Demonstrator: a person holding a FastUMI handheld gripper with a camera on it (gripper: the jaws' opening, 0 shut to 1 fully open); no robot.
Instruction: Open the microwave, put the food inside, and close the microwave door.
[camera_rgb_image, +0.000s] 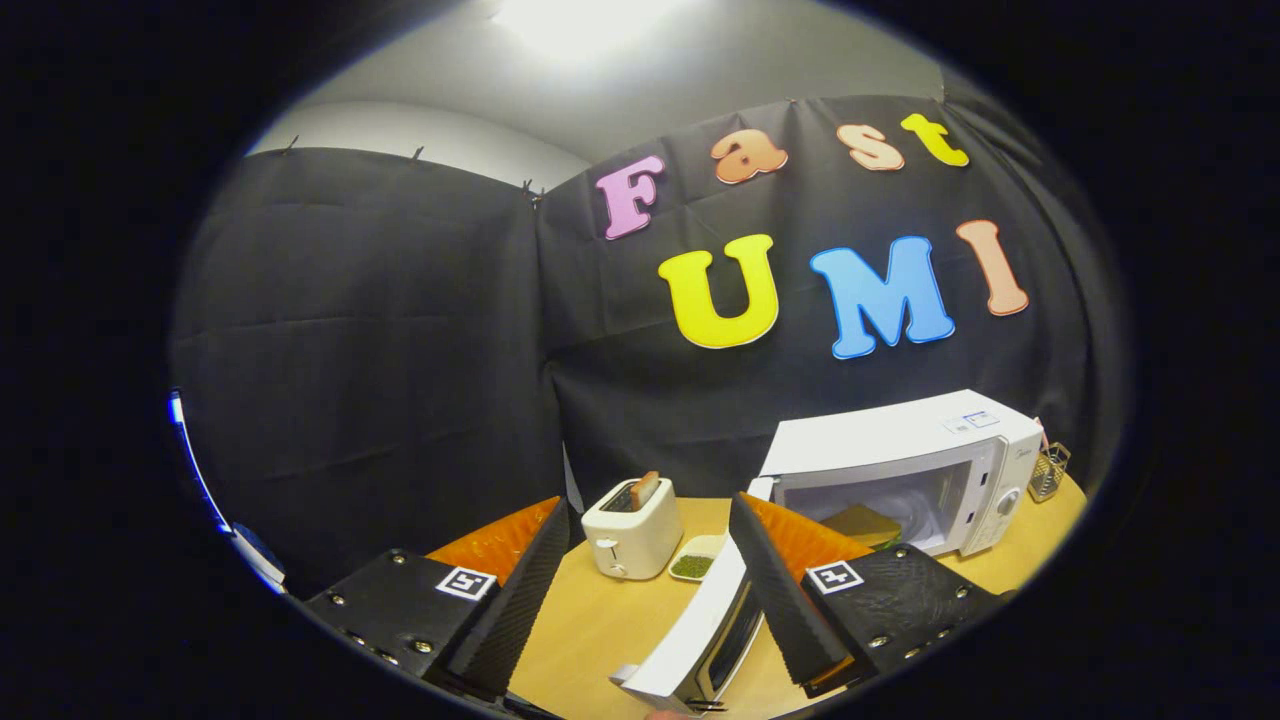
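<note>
The fingers (640, 590) stand wide apart and hold nothing, the microwave (900, 470) door (700, 625) swung open between them, a toaster (632, 530) on the counter (600, 620) beyond.

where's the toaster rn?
Gripper view: the toaster stands on the wooden table beyond the open jaws, left of the microwave. A small dish of green food sits beside it, by the swung-open microwave door.
</note>
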